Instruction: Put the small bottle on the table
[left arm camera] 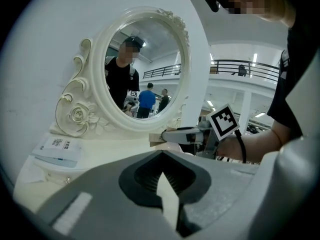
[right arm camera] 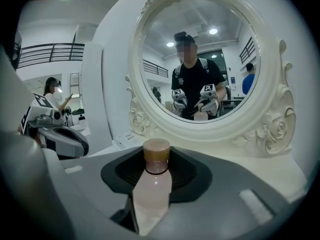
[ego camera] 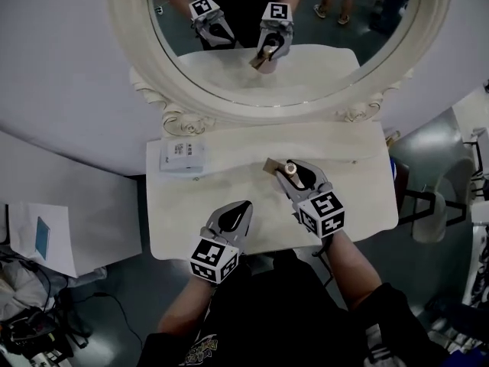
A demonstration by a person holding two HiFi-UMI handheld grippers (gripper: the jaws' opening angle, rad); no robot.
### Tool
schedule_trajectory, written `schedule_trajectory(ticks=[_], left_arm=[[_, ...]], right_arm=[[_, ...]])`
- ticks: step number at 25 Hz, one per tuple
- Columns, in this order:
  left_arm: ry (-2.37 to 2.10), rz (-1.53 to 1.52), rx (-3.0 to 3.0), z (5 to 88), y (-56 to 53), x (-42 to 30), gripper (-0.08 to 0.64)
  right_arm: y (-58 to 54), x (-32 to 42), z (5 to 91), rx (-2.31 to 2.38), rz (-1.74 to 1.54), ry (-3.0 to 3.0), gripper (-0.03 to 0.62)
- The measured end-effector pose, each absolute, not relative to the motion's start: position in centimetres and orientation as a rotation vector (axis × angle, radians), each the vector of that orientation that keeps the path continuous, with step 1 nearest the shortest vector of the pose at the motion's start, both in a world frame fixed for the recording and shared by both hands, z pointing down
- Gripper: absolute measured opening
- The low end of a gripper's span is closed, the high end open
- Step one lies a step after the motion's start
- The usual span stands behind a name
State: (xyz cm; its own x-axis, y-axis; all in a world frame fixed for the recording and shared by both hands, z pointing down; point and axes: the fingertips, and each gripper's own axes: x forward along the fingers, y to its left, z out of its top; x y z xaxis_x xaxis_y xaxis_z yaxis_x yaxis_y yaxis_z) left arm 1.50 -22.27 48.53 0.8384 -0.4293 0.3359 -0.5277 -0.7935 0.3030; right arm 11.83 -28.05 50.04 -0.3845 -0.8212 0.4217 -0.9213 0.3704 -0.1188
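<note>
Right gripper (ego camera: 286, 168) clamps small bottle (right arm camera: 152, 184) over cream table (ego camera: 221, 178) (oval mirror (ego camera: 321, 71) behind); left gripper (ego camera: 245, 206) closed, empty

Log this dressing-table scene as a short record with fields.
surface: white table, oval mirror behind it
small bottle: brown cap, held over the table
right gripper: jaws closed on the small bottle
left gripper: jaws together, nothing between them
also on table: white box at the left, by the mirror's base
</note>
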Motion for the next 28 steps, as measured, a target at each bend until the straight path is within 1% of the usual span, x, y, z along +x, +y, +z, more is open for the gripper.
schedule_trajectory(ticks=[15,28], left_arm=[[-0.922,0.318,2.543,49.4,-25.1,4.3,0.0],[-1.09,0.309,2.459,49.6,-25.4,4.7,0.0]], right_arm=[[-33.4,13.4,52.3,1.373,0.417,-2.428,0.164],[-36.3,12.8,53.2,1.256,0.393,-2.504,0.164]])
